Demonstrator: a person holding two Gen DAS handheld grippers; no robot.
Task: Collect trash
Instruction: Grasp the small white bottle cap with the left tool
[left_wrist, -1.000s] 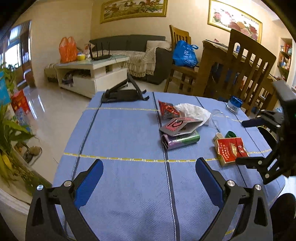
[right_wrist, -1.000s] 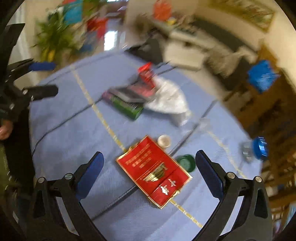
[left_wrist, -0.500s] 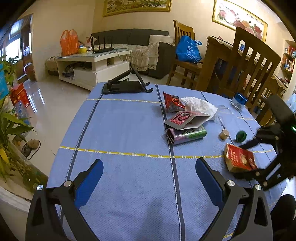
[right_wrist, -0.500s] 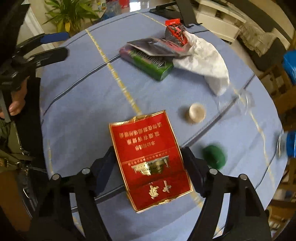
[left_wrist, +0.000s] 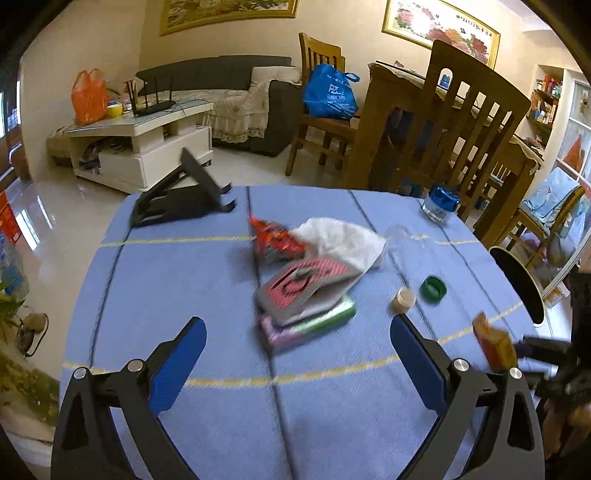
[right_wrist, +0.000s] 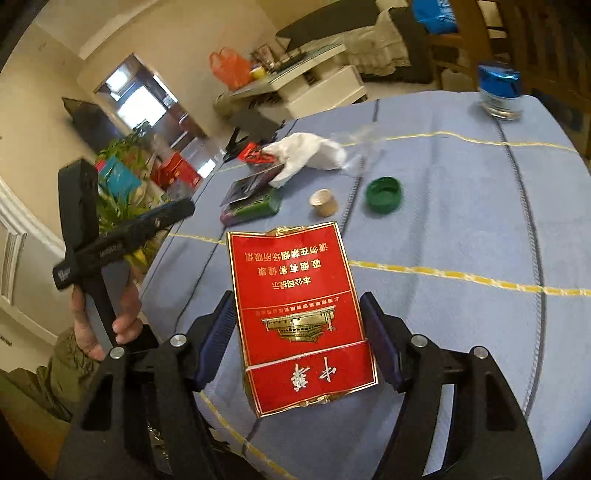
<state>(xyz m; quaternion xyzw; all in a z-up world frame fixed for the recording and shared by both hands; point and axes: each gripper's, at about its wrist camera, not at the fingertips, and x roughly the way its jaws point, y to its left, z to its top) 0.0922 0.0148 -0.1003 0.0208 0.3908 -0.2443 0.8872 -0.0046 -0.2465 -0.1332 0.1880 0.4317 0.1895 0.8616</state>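
A: The right gripper (right_wrist: 299, 343) pinches the red cigarette pack (right_wrist: 295, 314) by its sides, lifted off the blue tablecloth (right_wrist: 461, 221); it could slip from a thin, crushable grip.

B: The left gripper (left_wrist: 297, 358) gapes empty. At twelve o'clock, blur smears the wrapper pile (left_wrist: 306, 291); no bin shows.

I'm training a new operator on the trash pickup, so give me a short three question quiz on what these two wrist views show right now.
1. True or false: the right gripper is shut on the red cigarette pack.
2. Which lies nearer the white crumpled tissue: A, the tan cap, or B, the blue-lidded jar?
3. Fill in: the left gripper is ____, holding nothing.

Key: 1 true. 2 A. 3 open.
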